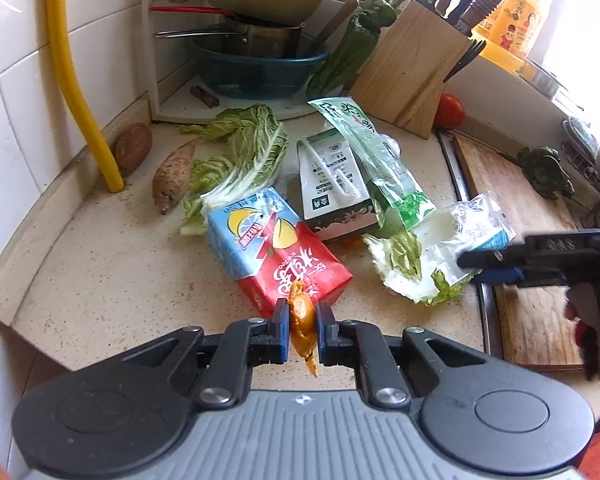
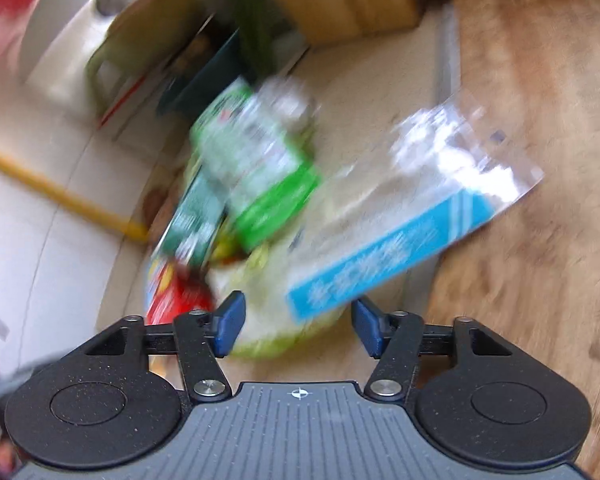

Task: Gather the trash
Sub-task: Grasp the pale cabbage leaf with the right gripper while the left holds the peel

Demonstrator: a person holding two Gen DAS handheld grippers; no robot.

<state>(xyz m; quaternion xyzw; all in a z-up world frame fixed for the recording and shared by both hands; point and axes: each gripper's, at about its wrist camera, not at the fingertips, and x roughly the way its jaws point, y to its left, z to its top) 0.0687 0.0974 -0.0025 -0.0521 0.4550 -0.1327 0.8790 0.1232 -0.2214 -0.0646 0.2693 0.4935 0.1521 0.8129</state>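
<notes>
My left gripper (image 1: 302,322) is shut on an orange peel scrap (image 1: 302,320), held above the counter. Just beyond it lies a red and blue drink carton (image 1: 272,250). Behind that sit a white and green carton (image 1: 332,188) and a green plastic wrapper (image 1: 376,172). A clear plastic bag with a blue strip (image 1: 472,228) rests on a cabbage leaf (image 1: 404,264). My right gripper (image 2: 298,322) is open, close in front of that clear bag (image 2: 420,216), with nothing between its fingers. The right gripper (image 1: 484,266) also shows at the right of the left wrist view, beside the bag. The right wrist view is blurred.
Cabbage leaves (image 1: 244,152), a sweet potato (image 1: 172,176) and a potato (image 1: 133,146) lie at the back left by a yellow hose (image 1: 76,80). Stacked pots (image 1: 260,28), a knife block (image 1: 412,64), a tomato (image 1: 450,110) and a wooden cutting board (image 1: 516,248) stand around.
</notes>
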